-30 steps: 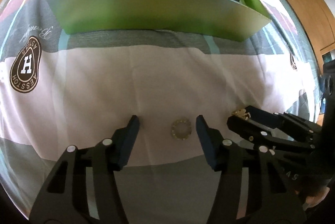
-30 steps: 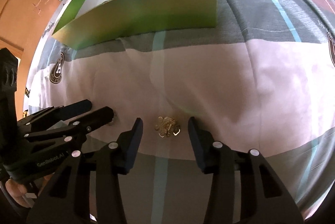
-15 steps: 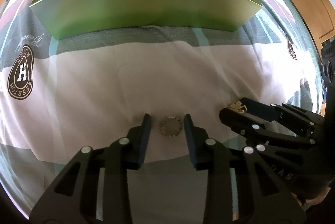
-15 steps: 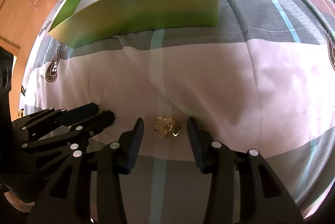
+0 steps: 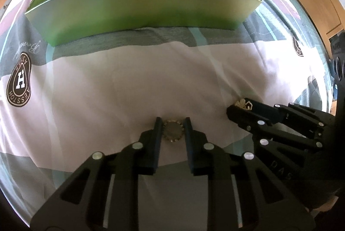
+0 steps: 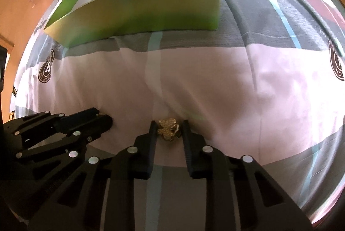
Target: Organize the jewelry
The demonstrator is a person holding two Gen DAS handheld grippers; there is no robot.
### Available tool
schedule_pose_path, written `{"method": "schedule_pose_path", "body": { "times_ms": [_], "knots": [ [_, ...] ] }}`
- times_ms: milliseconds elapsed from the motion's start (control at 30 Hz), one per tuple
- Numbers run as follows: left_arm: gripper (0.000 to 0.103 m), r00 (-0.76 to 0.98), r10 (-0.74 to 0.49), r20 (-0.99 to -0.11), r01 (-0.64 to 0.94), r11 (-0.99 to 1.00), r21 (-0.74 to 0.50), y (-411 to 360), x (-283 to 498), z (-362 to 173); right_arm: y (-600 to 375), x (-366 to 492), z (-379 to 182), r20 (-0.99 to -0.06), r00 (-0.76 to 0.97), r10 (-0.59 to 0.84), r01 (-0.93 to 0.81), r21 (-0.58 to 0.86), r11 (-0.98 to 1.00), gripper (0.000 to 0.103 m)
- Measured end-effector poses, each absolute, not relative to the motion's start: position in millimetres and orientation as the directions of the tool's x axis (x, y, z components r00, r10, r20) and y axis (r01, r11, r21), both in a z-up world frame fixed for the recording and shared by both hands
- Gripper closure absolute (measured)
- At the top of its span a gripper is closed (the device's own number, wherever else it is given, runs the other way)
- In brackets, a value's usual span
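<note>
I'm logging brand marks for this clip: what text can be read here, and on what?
"H" and "AESSTOH": brown badge on the bedsheet, printed upside down.
"DAS": right hand-held gripper, partly cut off.
Cursive script on the sheet: unreadable.
Other badges: too blurred to read.
Green box: no text visible.

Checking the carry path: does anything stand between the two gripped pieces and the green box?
Only bare bedsheet lies between the ring, the brooch and the box. Its near wall stands upright, so both pieces must go over it.
</note>
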State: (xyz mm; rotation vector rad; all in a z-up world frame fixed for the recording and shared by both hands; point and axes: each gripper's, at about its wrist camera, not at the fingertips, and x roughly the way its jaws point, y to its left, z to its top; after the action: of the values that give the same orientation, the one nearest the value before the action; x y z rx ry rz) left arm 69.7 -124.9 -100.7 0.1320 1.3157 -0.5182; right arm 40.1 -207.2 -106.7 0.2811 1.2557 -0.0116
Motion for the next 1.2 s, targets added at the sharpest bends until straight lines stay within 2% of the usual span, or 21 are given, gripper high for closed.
{"method": "schedule_pose_path", "body": {
  "times_ms": [133,533,633,833,1033,1200],
  "knots": [
    [0.083,0.168,-0.298,-0.94,0.451,0.871,-0.195,-123,66,-94,-207,38,-101,-0.934,0.341,0.109,0.163,0.173,0.971,0.079],
    [0.083,0.073,-0.489,-0.869,0.368,0.823,-0.432,-106,75,-74,-238,34,-68,-0.898,0.415,0.146,0.203,0.247,0.948,0.079],
    [0.083,0.169,-0.44,-0.882,0.39,0.852,-0.35,-100,75,-59,-239,28,-61,-0.887,0.431,0.166,0.202,0.274,0.94,0.079],
    [0.083,0.285,-0.408,-0.867,0.415,0.868,-0.272,-92,78,-32,-238,27,-49,-0.868,0.469,0.165,0.196,0.284,0.939,0.079],
    [0.083,0.339,-0.425,-0.84,0.43,0.864,-0.264,-88,78,-9,-230,34,-33,-0.842,0.52,0.145,0.189,0.28,0.941,0.079],
    [0.083,0.369,-0.416,-0.831,0.398,0.879,-0.264,-83,88,0,-224,46,-7,-0.802,0.593,0.067,0.19,0.221,0.956,0.079]
  ]
}}
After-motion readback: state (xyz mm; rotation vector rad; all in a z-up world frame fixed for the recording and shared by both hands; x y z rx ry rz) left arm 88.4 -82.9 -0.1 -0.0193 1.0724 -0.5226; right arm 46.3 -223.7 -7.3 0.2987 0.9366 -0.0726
